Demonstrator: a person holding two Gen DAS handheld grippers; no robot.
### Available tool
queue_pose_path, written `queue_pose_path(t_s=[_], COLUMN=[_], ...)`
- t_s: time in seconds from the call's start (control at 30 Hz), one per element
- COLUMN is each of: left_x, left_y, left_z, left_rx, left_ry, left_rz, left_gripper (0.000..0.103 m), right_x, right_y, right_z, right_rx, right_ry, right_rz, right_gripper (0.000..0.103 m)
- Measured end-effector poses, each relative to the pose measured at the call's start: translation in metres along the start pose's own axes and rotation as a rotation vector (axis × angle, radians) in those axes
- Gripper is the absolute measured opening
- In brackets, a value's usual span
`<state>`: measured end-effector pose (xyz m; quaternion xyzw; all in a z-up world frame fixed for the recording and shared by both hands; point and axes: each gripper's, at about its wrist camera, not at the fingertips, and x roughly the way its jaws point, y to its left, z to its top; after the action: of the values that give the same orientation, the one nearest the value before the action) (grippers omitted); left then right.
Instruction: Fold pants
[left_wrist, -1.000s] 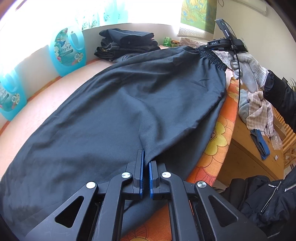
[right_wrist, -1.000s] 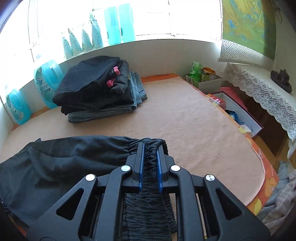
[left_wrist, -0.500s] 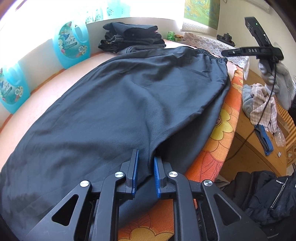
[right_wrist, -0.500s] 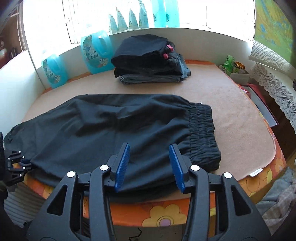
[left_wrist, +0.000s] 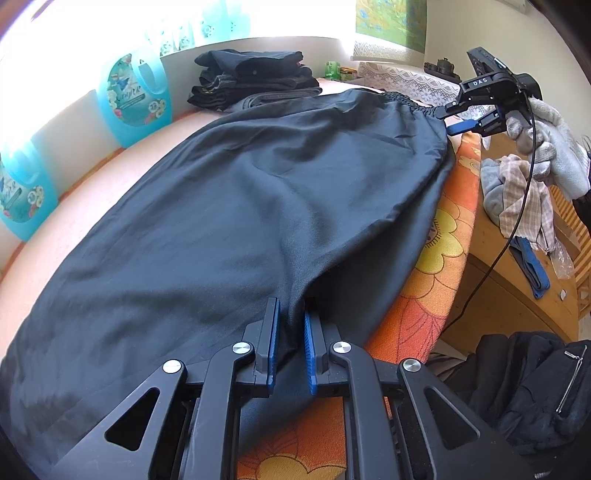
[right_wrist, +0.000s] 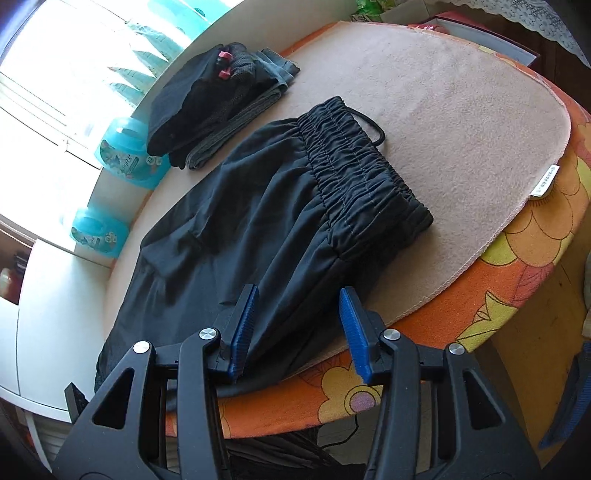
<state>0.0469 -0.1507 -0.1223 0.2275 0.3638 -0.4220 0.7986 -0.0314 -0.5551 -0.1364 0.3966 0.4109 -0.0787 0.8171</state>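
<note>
Pants (left_wrist: 258, 206) lie flat lengthwise on the bench (right_wrist: 461, 110), near edge overhanging. Left gripper (left_wrist: 291, 332) jaws slightly parted around a fabric ridge, not pinching. Right gripper (right_wrist: 295, 325) jaws wide open, empty, near the waistband (right_wrist: 354, 166), likely lining up the next fold.

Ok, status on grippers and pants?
Left hand-held gripper open around pants fabric. Right hand-held gripper open, off waistband. Folded stack lies clear.

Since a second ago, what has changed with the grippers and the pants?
The right gripper let go of the waistband, opened and pulled back toward the table's edge. The left gripper eased open around a fold of the pants. The pants dropped flat on the mat. The folded pile and detergent bottles stayed put.
</note>
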Motion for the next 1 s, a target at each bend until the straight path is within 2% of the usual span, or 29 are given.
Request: queue_pose_path(t_s=[0.1,0.13,0.17,0.2,0.23,0.3,0.4,0.5,0.6,0.63,0.7,0.73,0.77,0.8,0.87,1.0], left_x=[0.000,-0.001,-0.002,-0.005,-0.008,-0.015,-0.024,-0.022,-0.014,-0.015,-0.023,-0.029,-0.037,-0.046,-0.063,-0.100], left_y=[-0.001,-0.002,-0.003,-0.004,-0.006,-0.008,-0.009,-0.019,-0.021,-0.018,-0.008,-0.002,0.002,0.009,0.024,0.057], left_z=[0.000,0.000,0.001,0.001,0.001,0.002,0.003,-0.001,-0.007,-0.010,-0.014,-0.016,-0.021,-0.025,-0.036,-0.067], left_rx=[0.009,0.013,0.021,0.029,0.040,0.055,0.035,0.057,0.066,0.043,-0.025,-0.060,-0.096,-0.135,-0.218,-0.393], left_ry=[0.003,0.006,0.005,0.000,-0.005,-0.018,-0.026,-0.011,0.026,0.026,0.013,-0.002,-0.024,-0.047,-0.085,-0.157], left_rz=[0.008,0.006,0.007,0.014,0.022,0.036,-0.010,-0.027,-0.034,-0.037,-0.045,-0.035,-0.018,-0.012,0.018,0.128], left_gripper=[0.005,0.004,0.003,0.003,0.003,0.003,0.003,0.003,0.003,0.003,0.014,0.025,0.030,0.031,0.031,0.031], right_x=[0.014,0.016,0.017,0.015,0.010,-0.006,-0.028,-0.026,-0.010,-0.006,-0.006,-0.009,-0.014,-0.019,-0.030,-0.045], right_y=[0.002,0.003,0.004,0.004,0.004,0.005,0.004,0.004,0.007,0.006,0.009,0.011,0.015,0.020,0.034,0.077], right_z=[-0.002,-0.003,-0.003,-0.003,-0.002,0.000,0.006,0.004,-0.003,-0.005,-0.010,-0.013,-0.017,-0.021,-0.028,-0.041], right_rx=[-0.007,-0.017,-0.027,-0.030,-0.035,-0.060,-0.069,-0.093,-0.134,-0.140,-0.173,-0.192,-0.214,-0.236,-0.283,-0.401], right_ry=[0.021,0.018,0.022,0.018,0.001,-0.044,-0.108,-0.107,-0.058,-0.034,-0.018,-0.035,-0.051,-0.069,-0.104,-0.164], right_rz=[-0.008,-0.017,-0.022,-0.020,-0.018,-0.019,-0.021,-0.078,-0.133,-0.142,-0.175,-0.195,-0.215,-0.231,-0.239,-0.218], right_gripper=[0.045,0.027,0.016,0.009,0.006,0.005,0.004,0.004,0.004,0.005,0.011,0.016,0.019,0.022,0.023,0.023])
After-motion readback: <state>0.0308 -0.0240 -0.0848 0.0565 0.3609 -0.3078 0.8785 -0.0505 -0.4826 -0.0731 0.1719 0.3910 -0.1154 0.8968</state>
